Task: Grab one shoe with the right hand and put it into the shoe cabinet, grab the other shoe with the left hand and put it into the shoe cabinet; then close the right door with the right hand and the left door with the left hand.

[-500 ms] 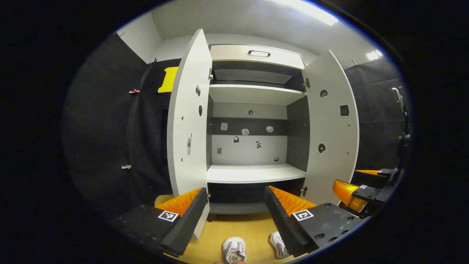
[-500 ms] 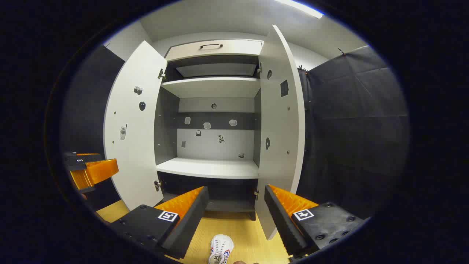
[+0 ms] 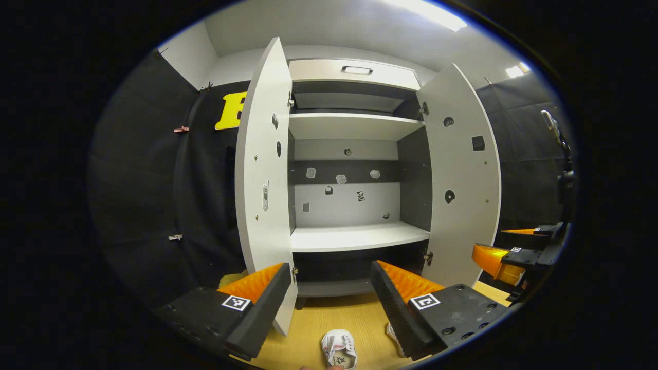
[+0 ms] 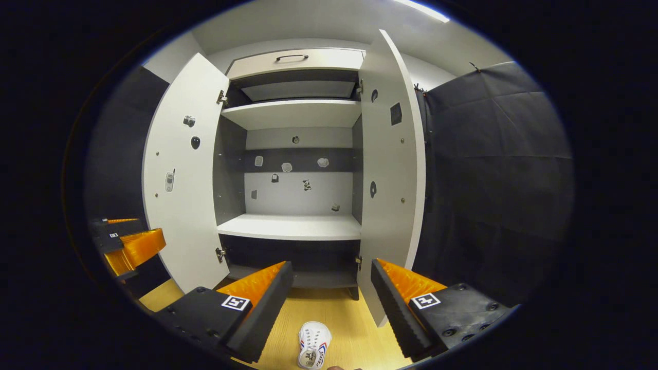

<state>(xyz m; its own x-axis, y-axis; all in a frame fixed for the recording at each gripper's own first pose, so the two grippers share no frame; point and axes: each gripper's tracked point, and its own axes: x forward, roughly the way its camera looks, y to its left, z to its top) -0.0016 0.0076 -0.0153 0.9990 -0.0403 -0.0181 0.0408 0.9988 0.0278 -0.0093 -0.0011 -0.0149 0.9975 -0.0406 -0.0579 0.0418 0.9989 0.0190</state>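
Both views have tipped down; shoe on the floor's near edge, toe toward the cabinet, below my spread right gripper; left gripper spread too.

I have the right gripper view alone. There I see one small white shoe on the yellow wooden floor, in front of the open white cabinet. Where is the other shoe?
Observer: In the left gripper view a second white shoe lies just right of the first white shoe, half hidden behind a finger of the left gripper.
Operator: Does the left gripper hold anything?
Observer: No. Its fingers stand apart with nothing between them, above both shoes.
Operator: What is beside my gripper?
Observer: A thin dark stand rises behind the right gripper, to the right of the open right door.
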